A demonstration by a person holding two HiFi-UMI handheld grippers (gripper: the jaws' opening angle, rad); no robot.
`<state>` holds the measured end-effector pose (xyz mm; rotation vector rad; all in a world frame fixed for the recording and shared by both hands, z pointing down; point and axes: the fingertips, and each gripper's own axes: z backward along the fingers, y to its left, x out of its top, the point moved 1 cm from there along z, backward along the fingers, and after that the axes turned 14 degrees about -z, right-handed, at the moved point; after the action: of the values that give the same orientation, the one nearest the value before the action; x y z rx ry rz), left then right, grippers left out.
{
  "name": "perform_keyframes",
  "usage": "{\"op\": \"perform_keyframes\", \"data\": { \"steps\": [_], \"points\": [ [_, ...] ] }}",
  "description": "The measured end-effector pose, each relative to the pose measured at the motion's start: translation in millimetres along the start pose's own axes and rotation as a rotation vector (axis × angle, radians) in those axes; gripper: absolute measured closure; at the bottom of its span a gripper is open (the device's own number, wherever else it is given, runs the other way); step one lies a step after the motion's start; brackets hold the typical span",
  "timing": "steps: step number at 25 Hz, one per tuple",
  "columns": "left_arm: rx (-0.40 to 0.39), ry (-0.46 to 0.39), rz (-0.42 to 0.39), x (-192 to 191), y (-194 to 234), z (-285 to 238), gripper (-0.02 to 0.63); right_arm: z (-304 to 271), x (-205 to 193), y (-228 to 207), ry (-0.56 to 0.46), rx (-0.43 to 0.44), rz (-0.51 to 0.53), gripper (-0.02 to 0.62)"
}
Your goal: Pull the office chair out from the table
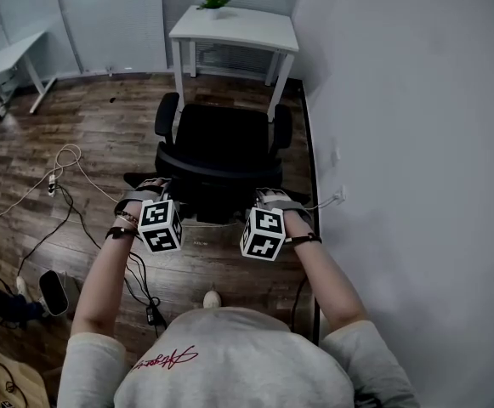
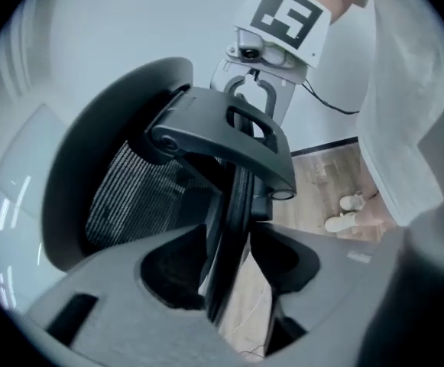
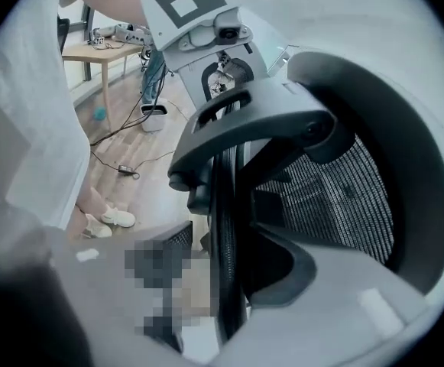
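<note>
One office chair (image 1: 221, 143) sits before one far white table (image 1: 234, 25). The left gripper (image 1: 154, 184) and right gripper (image 1: 269, 196) both straddle its backrest rim (image 2: 233, 228), jaws spread.

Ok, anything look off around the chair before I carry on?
Nothing damaged or spilled; the office chair stands upright. Only oddity: loose cables sprawl across the wood floor left of it, where the chair could snag if rolled that way.
</note>
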<state>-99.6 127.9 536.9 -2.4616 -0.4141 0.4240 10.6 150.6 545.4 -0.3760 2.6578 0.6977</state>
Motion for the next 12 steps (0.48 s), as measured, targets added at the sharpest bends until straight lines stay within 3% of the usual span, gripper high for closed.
{"op": "perform_keyframes", "data": {
  "steps": [6,12],
  "points": [
    [0.127,-0.034,0.077,10,7,21,0.423,21,11,7,-0.083,-0.029,-0.034,0.364],
    [0.251,-0.132,0.239,27,18,49,0.430,41,16,6,-0.182,-0.077,-0.156,0.367]
  ]
}}
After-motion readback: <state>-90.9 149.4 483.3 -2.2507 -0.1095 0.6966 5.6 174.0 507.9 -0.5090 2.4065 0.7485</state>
